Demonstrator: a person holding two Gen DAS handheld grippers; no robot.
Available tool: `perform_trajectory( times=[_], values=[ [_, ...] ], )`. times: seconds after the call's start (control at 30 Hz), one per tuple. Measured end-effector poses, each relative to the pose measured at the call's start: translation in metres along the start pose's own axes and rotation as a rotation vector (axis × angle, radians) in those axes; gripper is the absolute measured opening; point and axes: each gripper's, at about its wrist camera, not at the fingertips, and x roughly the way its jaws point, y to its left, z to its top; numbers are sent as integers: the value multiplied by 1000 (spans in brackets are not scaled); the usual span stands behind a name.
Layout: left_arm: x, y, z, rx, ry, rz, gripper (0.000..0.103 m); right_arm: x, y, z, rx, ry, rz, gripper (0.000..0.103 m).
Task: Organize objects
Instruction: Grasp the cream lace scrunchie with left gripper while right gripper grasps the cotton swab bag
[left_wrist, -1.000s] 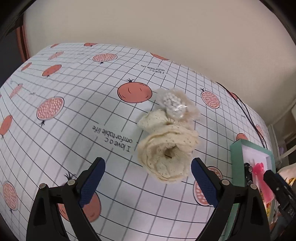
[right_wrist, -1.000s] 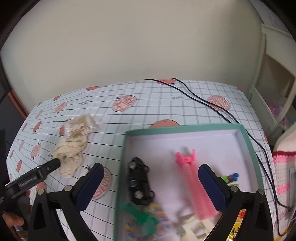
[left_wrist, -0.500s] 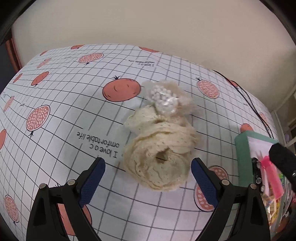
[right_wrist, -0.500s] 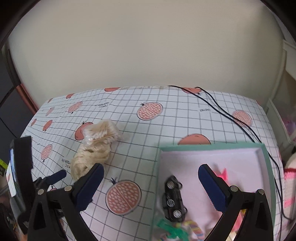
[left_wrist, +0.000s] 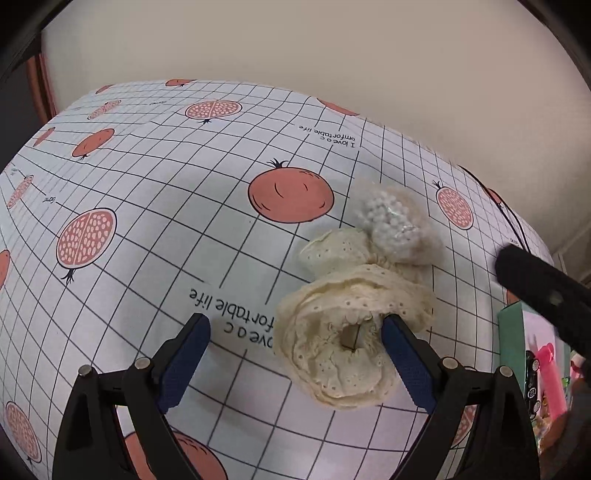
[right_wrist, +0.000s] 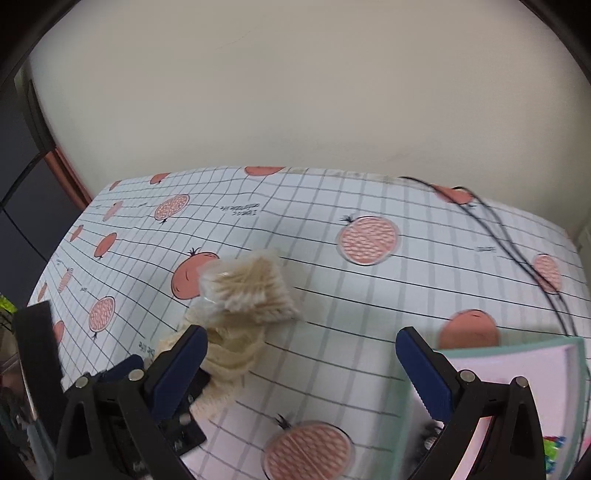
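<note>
Lying on the pomegranate-print tablecloth (left_wrist: 155, 206): cream lace roll (left_wrist: 343, 332), with a clear bag of cotton swabs (right_wrist: 251, 291) touching its far end. Left gripper (left_wrist: 295, 354): jaws wide apart, empty, right finger against the roll. Right gripper (right_wrist: 301, 362): jaws wide, empty, above the cloth. Green-rimmed box (right_wrist: 517, 345): right of the roll.

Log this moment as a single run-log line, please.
left gripper: open, at lace roll | right gripper: open, empty | cotton swab bag: on tablecloth | box: right
</note>
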Motion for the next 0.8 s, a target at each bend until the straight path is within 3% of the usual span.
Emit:
perform_trajectory(
  times=[0.5,0.6,0.7,0.77,0.8],
  values=[
    [7,-2,5,59,-25,10,92,59,22,15,13,55,62,103],
    [6,-2,5,65,-36,12,82,61,22,15,19,61,68,92],
    [4,-2,6,70,-44,-1,67,63,23,14,19,73,73,78],
    [3,-4,5,76,-45,-13,51,62,24,13,13,71,71,73],
    [3,-4,6,79,-44,-23,48,62,24,13,12,73,75,70]
  ],
)
